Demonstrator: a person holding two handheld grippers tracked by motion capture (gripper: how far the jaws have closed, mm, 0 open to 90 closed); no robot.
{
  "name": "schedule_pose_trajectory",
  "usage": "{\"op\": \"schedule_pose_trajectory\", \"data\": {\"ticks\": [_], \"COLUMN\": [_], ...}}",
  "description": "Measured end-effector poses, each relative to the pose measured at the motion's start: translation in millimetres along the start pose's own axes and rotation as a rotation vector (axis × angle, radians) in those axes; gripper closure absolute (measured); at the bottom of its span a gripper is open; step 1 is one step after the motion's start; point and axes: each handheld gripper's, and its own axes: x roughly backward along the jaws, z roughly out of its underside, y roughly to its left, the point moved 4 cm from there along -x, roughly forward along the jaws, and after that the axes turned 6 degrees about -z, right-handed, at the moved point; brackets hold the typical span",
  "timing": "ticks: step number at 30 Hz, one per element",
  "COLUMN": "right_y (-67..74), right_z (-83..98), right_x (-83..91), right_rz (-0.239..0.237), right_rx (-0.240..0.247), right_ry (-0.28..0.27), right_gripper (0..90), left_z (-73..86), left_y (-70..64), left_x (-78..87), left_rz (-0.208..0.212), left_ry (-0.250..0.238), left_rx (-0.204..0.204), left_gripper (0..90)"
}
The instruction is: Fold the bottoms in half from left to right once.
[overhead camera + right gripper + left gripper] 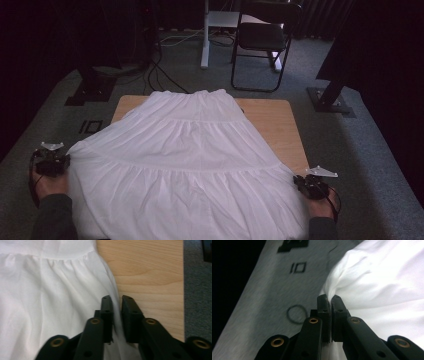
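White skirt (185, 160) spread flat over wooden table (280, 125), waistband at far edge, hem hanging off near side. Left tool (54, 162) at hem's left corner, right tool (312, 186) at right corner. Black chair (262, 37) and cables on grey carpet beyond.

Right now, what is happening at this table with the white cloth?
A person works with a gripper in each hand on a white tiered skirt spread over a wooden table. The left gripper is shut on the skirt's left edge, where the fabric bunches at its jaws. The right gripper sits at the skirt's right edge with the cloth between its jaws, which stand slightly apart; whether they pinch it is unclear.
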Motion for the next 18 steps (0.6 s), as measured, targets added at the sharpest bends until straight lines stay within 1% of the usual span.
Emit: {"op": "schedule_pose_trajectory", "data": {"ticks": [1, 2, 3, 4, 5, 6, 8, 9, 10, 11, 12, 13, 14, 15, 16, 17, 18], "right_y": [0.6, 1.4, 2.7, 3.6, 4.6, 5.0, 5.1, 4.9, 4.9, 5.0, 5.1, 5.3, 5.6, 6.0, 6.3, 6.4, 6.4], "right_z": [0.0, 0.0, 0.3, 0.7, 1.0, 1.2, 1.3, 1.5, 1.5, 2.1, 2.4, 2.6, 2.7, 2.8, 2.9, 2.9, 2.9], "right_x": [-0.5, -1.3, -2.1, -2.6, -3.0, -3.5, -4.2, -4.4, -4.4, -4.6, -4.6, -4.7, -4.8, -4.8, -4.9, -4.9, -4.9], "right_rz": [-0.01, -0.022, -0.03, -0.028, -0.028, -0.03, -0.029, -0.031, -0.031, -0.035, -0.037, -0.038, -0.037, -0.036, -0.035, -0.033, -0.033], "right_rx": [0.001, 0.006, 0.015, 0.024, 0.025, 0.025, 0.026, 0.028, 0.028, 0.032, 0.033, 0.034, 0.033, 0.032, 0.031, 0.031, 0.031], "right_ry": [-0.004, -0.011, -0.018, -0.021, -0.025, -0.028, -0.036, -0.039, -0.039, -0.045, -0.047, -0.047, -0.049, -0.051, -0.051, -0.051, -0.051], "right_gripper": [72.7, 67.0, 62.7, 60.1, 57.4, 55.1, 52.6, 51.9, 51.9, 50.6, 50.1, 49.7, 49.5, 49.2, 49.2, 48.8, 48.8], "left_z": [-4.6, -4.6, -9.0, -12.1, -16.5, -19.3, -27.8, -33.2, -33.2, -41.4, -44.3, -48.3, -53.2, -57.2, -57.2, -64.5, -64.5], "left_y": [-10.5, -10.5, -20.6, -26.9, -35.2, -40.2, -54.4, -65.1, -65.1, -84.9, -93.4, -105.1, -120.9, -134.2, -134.2, -158.8, -158.8], "left_x": [14.6, 14.6, 29.2, 38.9, 51.6, 59.6, 81.2, 94.1, 94.1, 113.6, 120.4, 129.5, 139.9, 147.2, 147.2, 158.2, 158.2], "left_rz": [0.077, 0.077, 0.137, 0.173, 0.22, 0.243, 0.291, 0.34, 0.34, 0.392, 0.409, 0.435, 0.463, 0.494, 0.494, 0.551, 0.551], "left_ry": [-0.059, -0.059, -0.101, -0.13, -0.167, -0.184, -0.229, -0.249, -0.249, -0.277, -0.283, -0.293, -0.306, -0.312, -0.312, -0.33, -0.33], "left_rx": [-0.011, -0.011, -0.017, -0.018, -0.024, -0.038, -0.073, -0.089, -0.089, -0.145, -0.162, -0.19, -0.221, -0.24, -0.24, -0.269, -0.269], "left_gripper": [88.1, 88.1, 88.1, 88.1, 88.0, 88.0, 88.0, 88.0, 88.0, 88.0, 88.0, 87.9, 87.9, 87.9, 87.9, 87.9, 87.9]}}
